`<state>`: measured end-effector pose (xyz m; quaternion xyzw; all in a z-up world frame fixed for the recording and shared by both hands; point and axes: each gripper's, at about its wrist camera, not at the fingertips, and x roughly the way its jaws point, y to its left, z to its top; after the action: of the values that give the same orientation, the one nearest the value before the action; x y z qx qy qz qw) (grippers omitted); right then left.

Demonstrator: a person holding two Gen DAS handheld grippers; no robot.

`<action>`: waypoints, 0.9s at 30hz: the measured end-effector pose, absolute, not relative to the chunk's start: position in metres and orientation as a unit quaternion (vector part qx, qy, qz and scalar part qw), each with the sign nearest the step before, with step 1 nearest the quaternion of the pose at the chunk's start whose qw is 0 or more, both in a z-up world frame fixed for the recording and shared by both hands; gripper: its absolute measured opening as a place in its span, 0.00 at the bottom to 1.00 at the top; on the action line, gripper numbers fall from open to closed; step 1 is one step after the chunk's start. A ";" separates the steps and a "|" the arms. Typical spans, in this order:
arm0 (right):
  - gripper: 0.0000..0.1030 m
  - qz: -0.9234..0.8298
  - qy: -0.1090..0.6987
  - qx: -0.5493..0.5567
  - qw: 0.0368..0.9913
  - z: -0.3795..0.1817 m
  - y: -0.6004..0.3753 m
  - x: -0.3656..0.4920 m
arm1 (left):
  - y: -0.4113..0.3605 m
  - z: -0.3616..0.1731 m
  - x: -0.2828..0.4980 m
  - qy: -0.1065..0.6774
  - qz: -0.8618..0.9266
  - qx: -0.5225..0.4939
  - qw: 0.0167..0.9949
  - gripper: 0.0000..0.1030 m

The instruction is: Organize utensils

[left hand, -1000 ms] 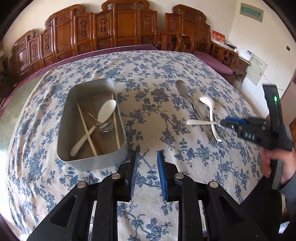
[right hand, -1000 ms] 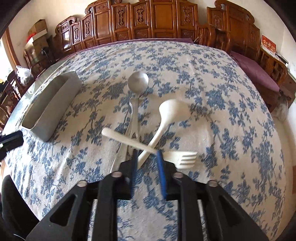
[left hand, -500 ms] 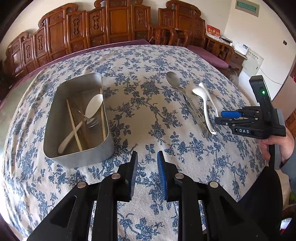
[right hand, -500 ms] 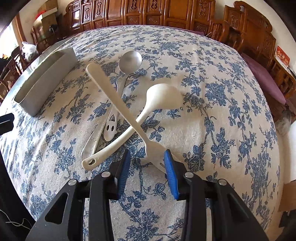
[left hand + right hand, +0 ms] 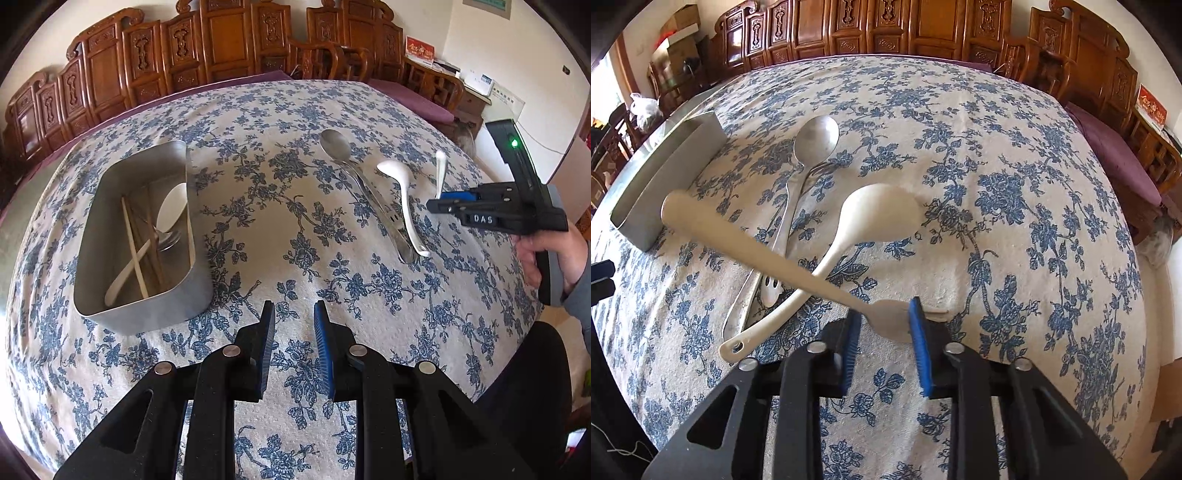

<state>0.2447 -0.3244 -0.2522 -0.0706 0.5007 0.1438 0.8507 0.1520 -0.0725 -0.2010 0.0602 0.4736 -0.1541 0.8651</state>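
My right gripper (image 5: 882, 314) is shut on the head of a cream plastic fork (image 5: 753, 245) and holds it above the table, handle pointing left. In the left wrist view the right gripper (image 5: 439, 203) holds the fork (image 5: 439, 173) with its handle sticking up. On the cloth lie a cream plastic spoon (image 5: 875, 218), a metal spoon (image 5: 812, 140) and a metal fork (image 5: 775, 258). The metal tray (image 5: 147, 236) at the left holds chopsticks, a white spoon and a metal utensil. My left gripper (image 5: 293, 321) is open and empty above the cloth.
The round table (image 5: 295, 229) has a blue floral cloth. Carved wooden chairs (image 5: 221, 48) ring its far side. The tray's end (image 5: 665, 177) shows at the left of the right wrist view.
My right gripper closed on the cream fork and lifted it off the other utensils; its handle swung up. The left gripper stayed open and shifted slightly.
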 end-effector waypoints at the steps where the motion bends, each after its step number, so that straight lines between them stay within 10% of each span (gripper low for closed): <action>1: 0.16 0.145 0.498 -0.071 0.852 -0.251 -0.325 0.244 | -0.074 -0.201 0.152 0.474 -0.154 0.061 0.865 0.19; 27: 0.07 0.193 0.541 0.012 0.818 -0.233 -0.346 0.245 | -0.123 -0.205 0.158 0.474 -0.183 0.083 0.857 0.19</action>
<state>0.2453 -0.3464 -0.2330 0.0117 0.5414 0.1929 0.8183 0.1577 -0.1231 -0.2045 0.0828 0.4736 -0.1832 0.8575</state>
